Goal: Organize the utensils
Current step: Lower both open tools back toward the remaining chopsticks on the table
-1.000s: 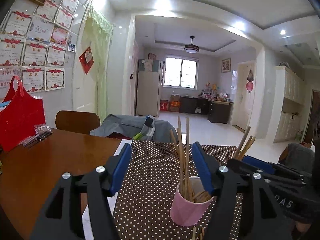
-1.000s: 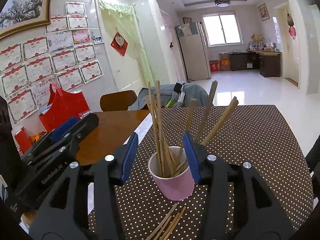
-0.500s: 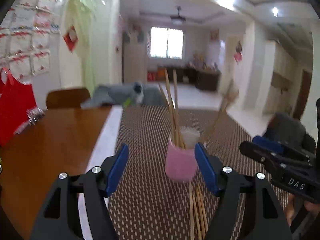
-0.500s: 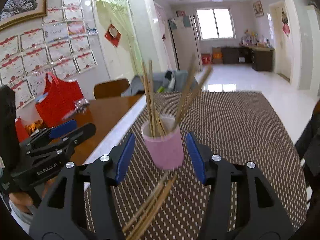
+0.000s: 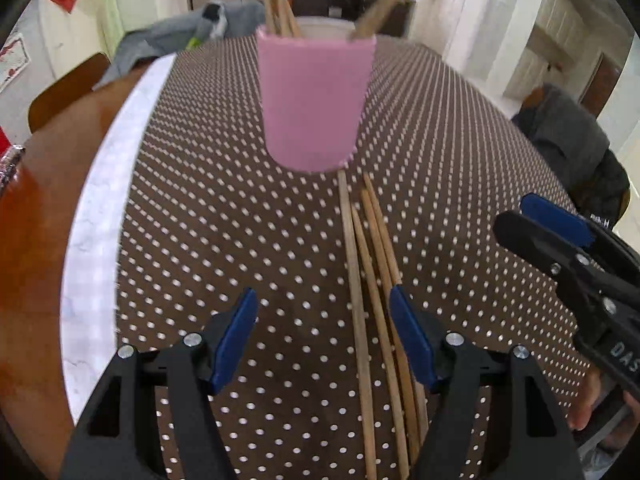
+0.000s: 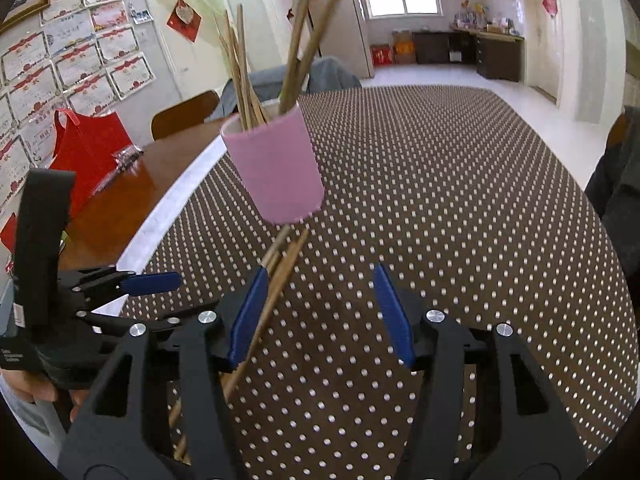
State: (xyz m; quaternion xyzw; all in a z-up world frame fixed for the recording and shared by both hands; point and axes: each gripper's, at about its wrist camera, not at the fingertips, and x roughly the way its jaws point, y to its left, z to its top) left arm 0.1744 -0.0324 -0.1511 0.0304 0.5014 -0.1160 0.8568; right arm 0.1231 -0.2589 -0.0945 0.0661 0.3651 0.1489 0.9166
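Grippers angled down over tabletop [image 5: 208, 216]: left gripper [image 5: 323, 338] and right gripper [image 6: 316, 312] both with jaws apart, empty. Pink cup [image 5: 314, 100] upright at 12 o'clock, holding chopsticks; loose chopsticks [image 5: 362, 280] lie flat toward 6.

Home: dining table [image 6: 440, 160], fridge [image 6: 352, 20], framed certificates [image 6: 80, 52].

Chopsticks [image 5: 366, 280] run under the cup [image 5: 314, 100], ends hidden.

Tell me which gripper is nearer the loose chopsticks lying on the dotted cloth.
Left. The left gripper is open directly over the loose chopsticks, straddling some of them. The right gripper, also open, sits just beside them.
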